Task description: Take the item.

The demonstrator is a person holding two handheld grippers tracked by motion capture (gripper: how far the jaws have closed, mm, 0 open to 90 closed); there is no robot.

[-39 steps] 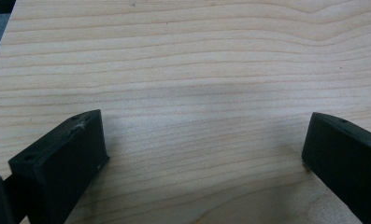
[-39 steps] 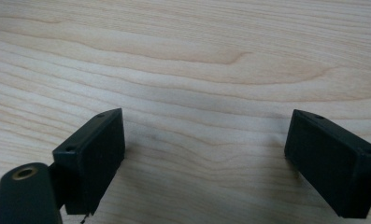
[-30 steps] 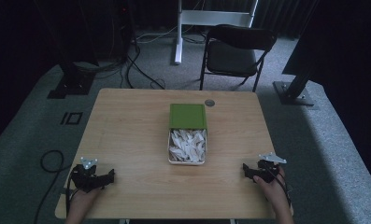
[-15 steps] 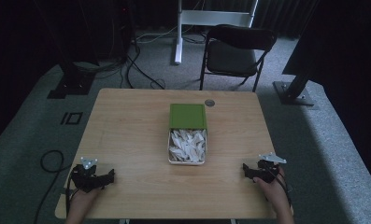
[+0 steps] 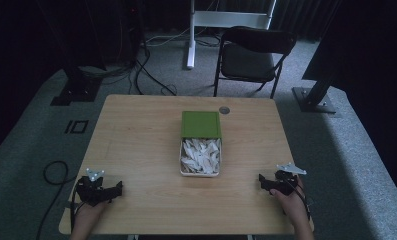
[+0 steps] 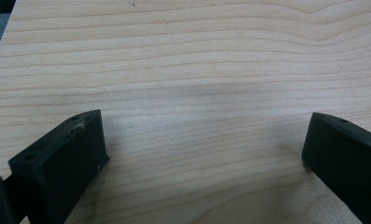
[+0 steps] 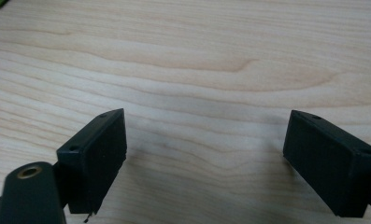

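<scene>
A rectangular box [image 5: 200, 157] is seen at the middle of the table [image 5: 136, 150], well apart from both grippers and roughly midway between them. Its near, pale-walled part stands uncovered and is filled with white, crumpled, leaf-like pieces [image 5: 201, 155] heaped loosely to about rim level; what they are made of cannot be told. Its far part is covered by a flat, matte green lid [image 5: 201, 124], squarish with slightly rounded corners, lying level.

The left gripper [image 5: 117, 189] is held at the near left corner of the table, jaws spread wide with nothing between them. In the left gripper view the left gripper [image 6: 204, 144] is seen as two black, blocky, matte jaws with bare wood between; a pale scuff is noted on the upper edge of one jaw. The right gripper [image 5: 262, 181] is held at the near right edge, likewise released and empty; in the right gripper view the right gripper [image 7: 204, 140] shows two black, slab-shaped jaws with small screw holes, well apart over bare wood.

The table top is light wood with wavy, darker grain lines and a smooth, faintly glossy finish. A small round grey disc [image 5: 224, 110] is set in the top just beyond the lid. A black folding chair [image 5: 251, 55] stands on grey carpet behind the table.
</scene>
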